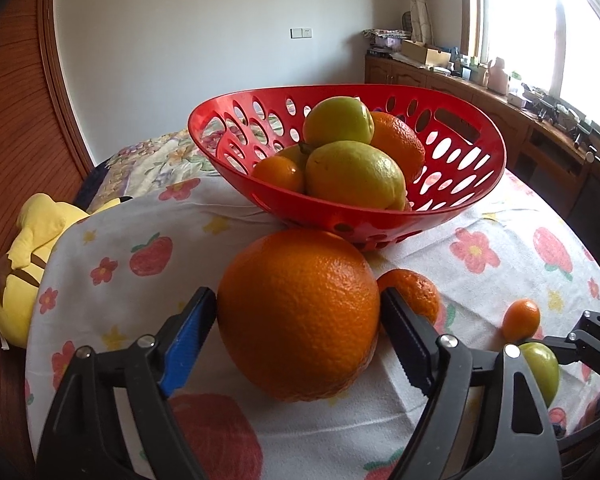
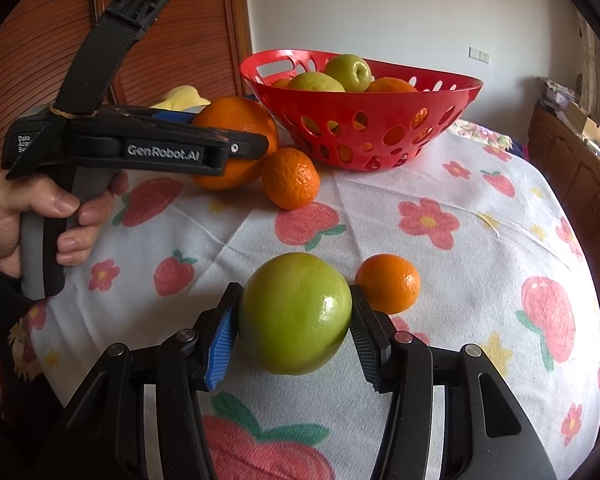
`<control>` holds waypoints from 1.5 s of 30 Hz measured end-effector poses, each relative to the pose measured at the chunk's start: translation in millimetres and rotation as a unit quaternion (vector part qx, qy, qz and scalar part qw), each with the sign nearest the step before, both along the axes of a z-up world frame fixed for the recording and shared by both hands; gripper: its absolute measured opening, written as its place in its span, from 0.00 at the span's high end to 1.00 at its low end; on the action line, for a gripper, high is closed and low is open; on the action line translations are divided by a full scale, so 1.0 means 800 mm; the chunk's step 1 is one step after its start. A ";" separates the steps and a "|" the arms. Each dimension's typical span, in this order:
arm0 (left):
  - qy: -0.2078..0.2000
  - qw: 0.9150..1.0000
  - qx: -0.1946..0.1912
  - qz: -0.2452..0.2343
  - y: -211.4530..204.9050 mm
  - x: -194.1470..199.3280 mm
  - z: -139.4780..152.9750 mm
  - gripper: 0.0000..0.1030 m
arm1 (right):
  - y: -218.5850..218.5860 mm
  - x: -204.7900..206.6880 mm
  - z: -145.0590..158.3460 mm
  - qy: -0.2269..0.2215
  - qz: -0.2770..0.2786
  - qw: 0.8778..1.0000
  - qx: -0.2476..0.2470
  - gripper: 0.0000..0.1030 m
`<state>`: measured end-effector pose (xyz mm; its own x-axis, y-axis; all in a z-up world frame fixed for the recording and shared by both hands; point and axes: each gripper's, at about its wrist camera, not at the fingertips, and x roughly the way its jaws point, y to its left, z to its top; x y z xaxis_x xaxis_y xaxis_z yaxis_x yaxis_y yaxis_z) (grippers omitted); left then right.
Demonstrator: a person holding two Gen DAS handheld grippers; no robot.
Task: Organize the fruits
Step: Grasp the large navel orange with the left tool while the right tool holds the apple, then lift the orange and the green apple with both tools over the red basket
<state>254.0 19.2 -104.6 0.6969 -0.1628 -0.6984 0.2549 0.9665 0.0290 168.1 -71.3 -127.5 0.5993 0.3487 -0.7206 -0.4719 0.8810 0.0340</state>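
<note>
Red basket (image 1: pixel 452 216) sits far back on my flowery counter (image 1: pixel 204 236), piled with fruit. Left hand-held gripper (image 1: pixel 300 314) brackets the big orange (image 1: pixel 298 316), jaws apart, not squeezing. Right hand-held gripper (image 2: pixel 296 320) is clamped on the green apple (image 2: pixel 296 314), small mandarin (image 2: pixel 388 283) just right of it.

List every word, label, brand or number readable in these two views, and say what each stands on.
"GenRobot.AI": white lettering on the side of the left gripper, seen from the right wrist view.
"Data Acqu... Sys...": small white print on the back end of that same gripper's body, partly covered by a black strap; only the first word reads fully.
Nothing readable on the red basket, the fruit or the tablecloth. The left wrist view shows no text.
</note>
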 end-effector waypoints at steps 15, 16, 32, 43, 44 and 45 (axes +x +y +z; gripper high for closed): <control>0.020 0.999 -0.037 -0.003 0.016 0.003 -0.006 0.20 | -0.001 0.000 -0.001 0.001 0.001 1.000 0.000 0.47; 0.020 0.999 -0.037 -0.004 0.017 0.000 -0.005 0.21 | -0.001 0.000 -0.001 0.001 0.000 1.000 0.000 0.48; -0.001 0.998 -0.062 0.001 0.043 -0.060 0.002 0.21 | -0.001 -0.002 -0.002 0.003 0.002 1.000 0.000 0.49; -0.019 0.997 -0.075 0.003 0.051 -0.089 0.012 0.21 | -0.001 -0.001 -0.001 0.002 0.000 1.000 0.000 0.49; -0.021 0.997 -0.077 0.004 0.051 -0.090 0.013 0.21 | -0.001 -0.002 -0.001 0.001 0.000 1.000 -0.001 0.49; -0.023 0.997 -0.078 0.004 0.050 -0.091 0.015 0.21 | -0.001 -0.002 -0.001 0.001 -0.001 1.000 0.000 0.49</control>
<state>181.2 59.4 -92.4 0.7287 -0.2612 -0.6331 0.2495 0.9621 -0.1097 166.5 -72.2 -128.4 0.5982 0.3475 -0.7221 -0.4708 0.8816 0.0342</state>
